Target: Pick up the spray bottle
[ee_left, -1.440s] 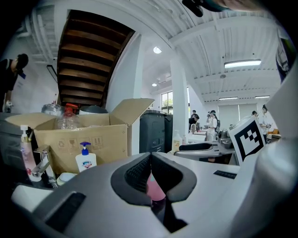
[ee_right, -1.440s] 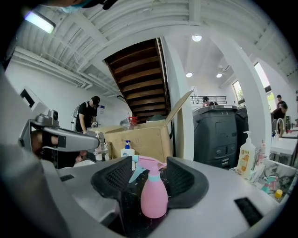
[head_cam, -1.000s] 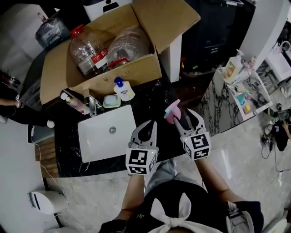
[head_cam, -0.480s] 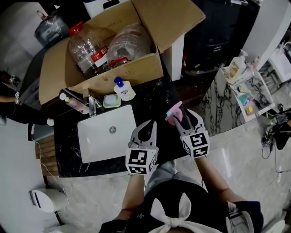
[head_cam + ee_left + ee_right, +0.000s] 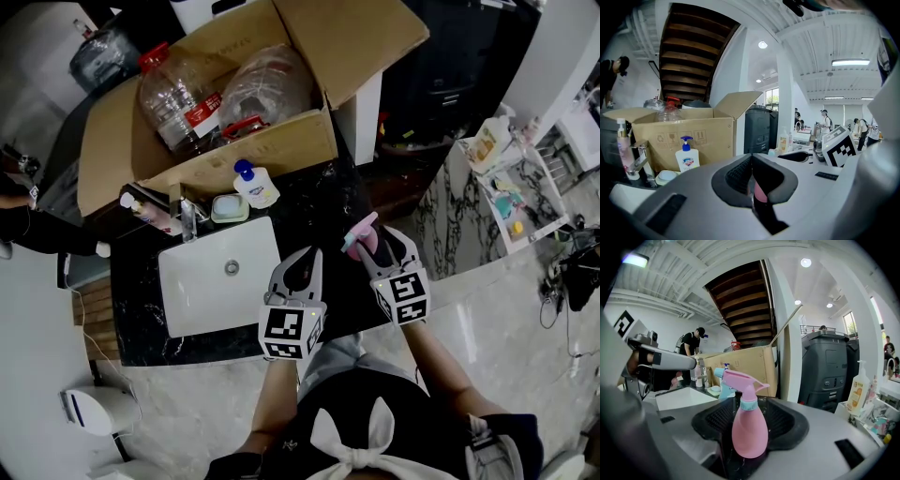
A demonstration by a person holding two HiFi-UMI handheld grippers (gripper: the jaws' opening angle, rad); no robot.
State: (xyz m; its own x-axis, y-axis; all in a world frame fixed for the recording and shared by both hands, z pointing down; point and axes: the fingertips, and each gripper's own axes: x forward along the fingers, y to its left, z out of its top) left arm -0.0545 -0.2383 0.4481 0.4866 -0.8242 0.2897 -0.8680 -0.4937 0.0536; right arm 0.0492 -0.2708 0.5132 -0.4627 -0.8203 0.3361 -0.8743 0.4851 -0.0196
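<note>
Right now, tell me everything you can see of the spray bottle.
The spray bottle is glossy pink plastic: bulb-shaped body, pale blue collar, pink trigger head with a pale blue nozzle pointing left in the right gripper view. It stands upright on the dark countertop between the right gripper's fingers, which flank its body; whether they press it is unclear.

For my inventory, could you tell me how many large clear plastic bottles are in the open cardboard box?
2: the left bottle with a red label, the right bottle beside it; more may hide beneath.
</note>
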